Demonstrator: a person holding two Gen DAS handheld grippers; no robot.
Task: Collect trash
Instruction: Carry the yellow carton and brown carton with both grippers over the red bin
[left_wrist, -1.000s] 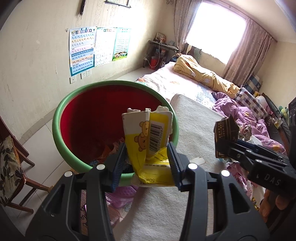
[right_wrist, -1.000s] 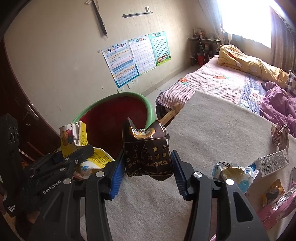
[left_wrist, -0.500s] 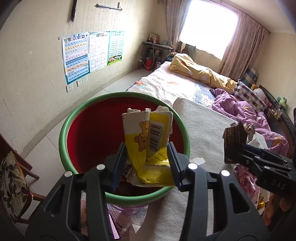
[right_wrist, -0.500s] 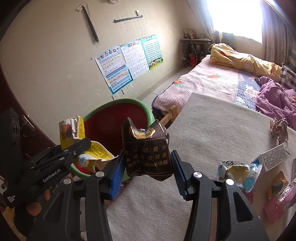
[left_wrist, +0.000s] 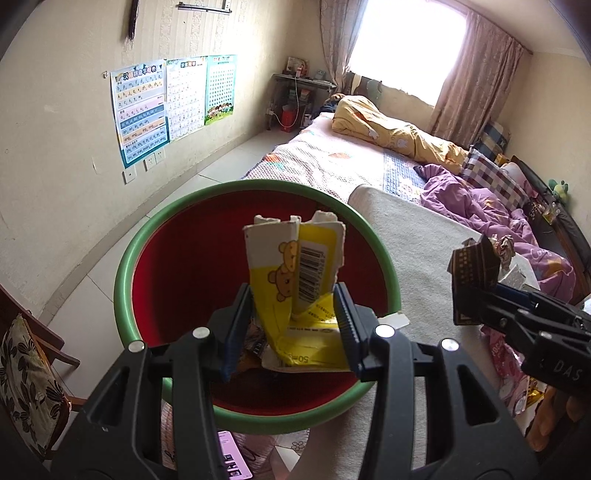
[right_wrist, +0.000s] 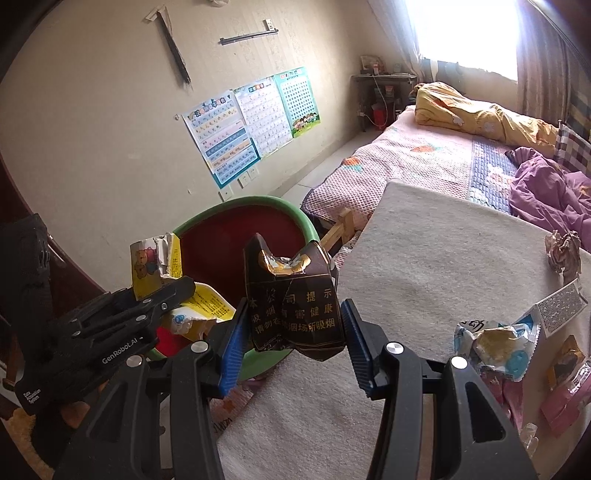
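My left gripper (left_wrist: 291, 325) is shut on a torn yellow and white carton (left_wrist: 295, 280) with a bear print and a barcode. It hangs over the mouth of the green-rimmed red bin (left_wrist: 125, 266). My right gripper (right_wrist: 293, 332) is shut on a crushed dark brown cigarette pack (right_wrist: 291, 306) with gold lettering, above the edge of the beige table (right_wrist: 424, 266), just right of the bin (right_wrist: 236, 206). Each gripper shows in the other's view: the left gripper (right_wrist: 173, 291) with its carton (right_wrist: 155, 258), the right gripper (left_wrist: 476, 299) with its pack (left_wrist: 472, 269).
More trash lies on the table's right side: a blue and white wrapper (right_wrist: 495, 339), a crumpled paper ball (right_wrist: 563, 251), a small white box (right_wrist: 557, 310), pink packets (right_wrist: 565, 398). A wooden chair (left_wrist: 29, 373) stands left of the bin. A bed (left_wrist: 332, 162) with bedding lies behind.
Both grippers have shifted left toward the bin with their loads. In the left wrist view the bin's mouth now lies fully under the carton; the grips are unchanged.
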